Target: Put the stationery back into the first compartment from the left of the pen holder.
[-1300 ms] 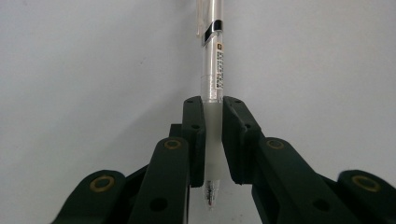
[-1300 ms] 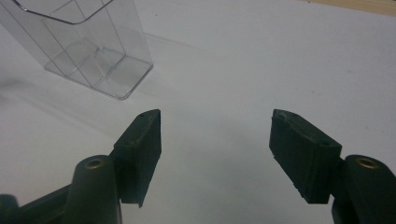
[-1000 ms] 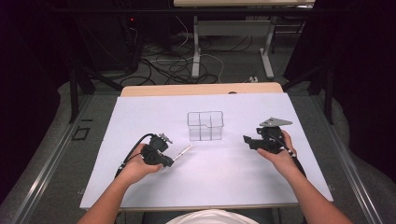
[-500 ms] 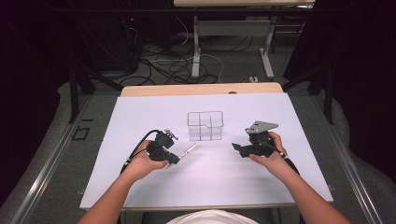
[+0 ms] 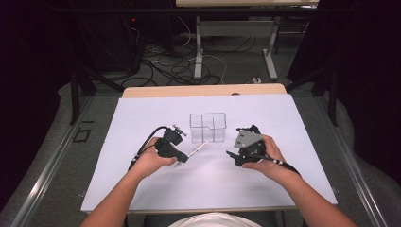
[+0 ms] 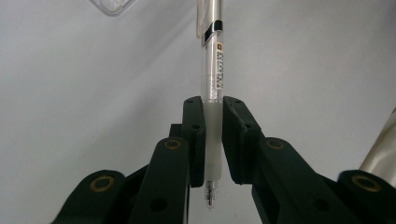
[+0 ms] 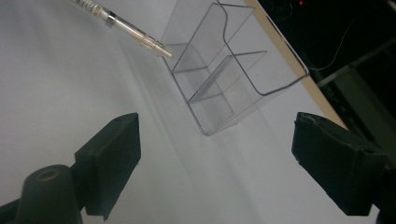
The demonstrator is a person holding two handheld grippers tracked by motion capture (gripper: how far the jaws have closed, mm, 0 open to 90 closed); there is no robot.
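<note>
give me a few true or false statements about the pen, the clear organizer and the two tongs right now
1. The left tongs are clamped on the pen. True.
2. The right tongs hold the clear organizer. False: their jaws stand wide open, apart from it.
3. The pen already stands inside the organizer. False: it is outside, held beside it.
4. The organizer has inner dividers. True.
5. The organizer lies on bare wood. False: it stands on the white table cover.

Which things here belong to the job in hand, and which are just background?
In use:
pen, clamped in the left gripper
clear divided holder
right gripper, open

Background:
white table cover
floor cables
</note>
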